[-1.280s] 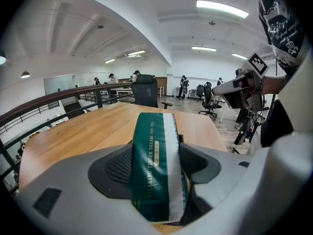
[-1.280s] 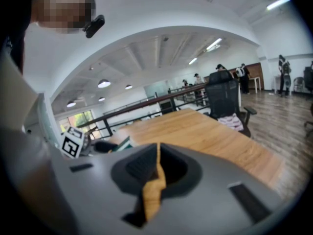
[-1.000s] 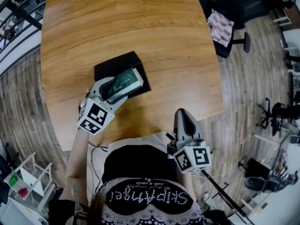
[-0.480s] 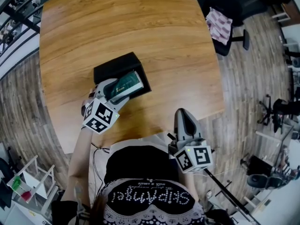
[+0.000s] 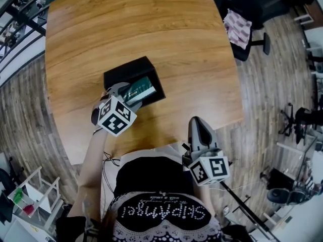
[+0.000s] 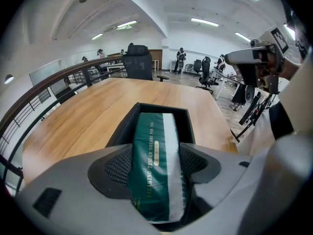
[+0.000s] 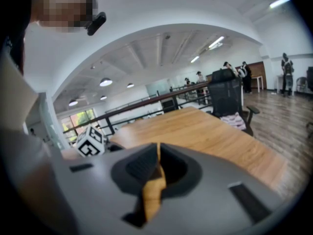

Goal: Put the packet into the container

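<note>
A dark green packet (image 6: 155, 155) with a white stripe lies lengthwise between the jaws of my left gripper (image 6: 155, 164), which is shut on it. Its far end reaches into the black open-topped container (image 6: 146, 110) on the wooden table. In the head view the packet (image 5: 139, 91) slants into the container (image 5: 126, 70), and the left gripper (image 5: 123, 96) sits at the box's near edge. My right gripper (image 5: 198, 127) hangs near the table's front edge, close to the person's body, jaws shut and holding nothing (image 7: 157, 166).
The wooden table (image 5: 151, 29) stretches beyond the container. A black office chair (image 5: 242, 26) with a checked cloth stands off the table's far right corner. A railing (image 5: 20, 14) runs along the left, and shelving (image 5: 22, 195) stands at the lower left.
My left gripper has moved forward and to the right with the packet, bringing its far end lower into the container. The right gripper has stayed in place.
</note>
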{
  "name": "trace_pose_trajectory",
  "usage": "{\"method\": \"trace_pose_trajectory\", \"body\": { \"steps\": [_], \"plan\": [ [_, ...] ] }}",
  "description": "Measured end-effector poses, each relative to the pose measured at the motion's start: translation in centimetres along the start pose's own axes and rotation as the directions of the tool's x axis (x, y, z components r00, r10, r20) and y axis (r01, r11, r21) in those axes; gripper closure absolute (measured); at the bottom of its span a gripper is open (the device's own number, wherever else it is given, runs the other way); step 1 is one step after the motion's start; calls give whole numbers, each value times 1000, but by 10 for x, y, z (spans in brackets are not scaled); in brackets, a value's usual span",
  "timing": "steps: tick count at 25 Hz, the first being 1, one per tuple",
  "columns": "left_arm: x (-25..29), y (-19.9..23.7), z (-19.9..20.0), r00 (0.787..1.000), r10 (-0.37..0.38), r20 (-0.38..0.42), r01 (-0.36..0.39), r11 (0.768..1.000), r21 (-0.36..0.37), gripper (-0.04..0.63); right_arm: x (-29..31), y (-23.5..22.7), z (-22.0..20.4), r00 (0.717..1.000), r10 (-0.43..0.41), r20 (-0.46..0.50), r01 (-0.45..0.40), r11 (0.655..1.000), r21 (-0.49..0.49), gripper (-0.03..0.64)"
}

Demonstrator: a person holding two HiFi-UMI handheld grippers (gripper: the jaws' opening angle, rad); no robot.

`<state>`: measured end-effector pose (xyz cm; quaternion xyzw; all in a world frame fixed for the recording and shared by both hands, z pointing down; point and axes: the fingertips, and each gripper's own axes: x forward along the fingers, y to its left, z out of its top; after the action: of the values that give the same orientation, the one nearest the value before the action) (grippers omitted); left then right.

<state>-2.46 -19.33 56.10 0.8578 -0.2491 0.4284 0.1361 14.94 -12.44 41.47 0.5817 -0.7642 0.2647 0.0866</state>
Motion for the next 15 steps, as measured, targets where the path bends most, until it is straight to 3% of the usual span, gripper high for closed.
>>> {"method": "trace_pose_trajectory", "body": {
  "steps": [7, 15],
  "plan": [
    [5, 1, -3, 998, -20, -63, 18, 999, -33, 265, 1, 3, -1, 1000, 14, 0, -14, 1000, -2, 575],
    [5, 1, -4, 998, -18, -67, 15, 999, -41, 265, -4, 8, 1, 1000, 25, 15, -25, 1000, -7, 575]
  ]
}}
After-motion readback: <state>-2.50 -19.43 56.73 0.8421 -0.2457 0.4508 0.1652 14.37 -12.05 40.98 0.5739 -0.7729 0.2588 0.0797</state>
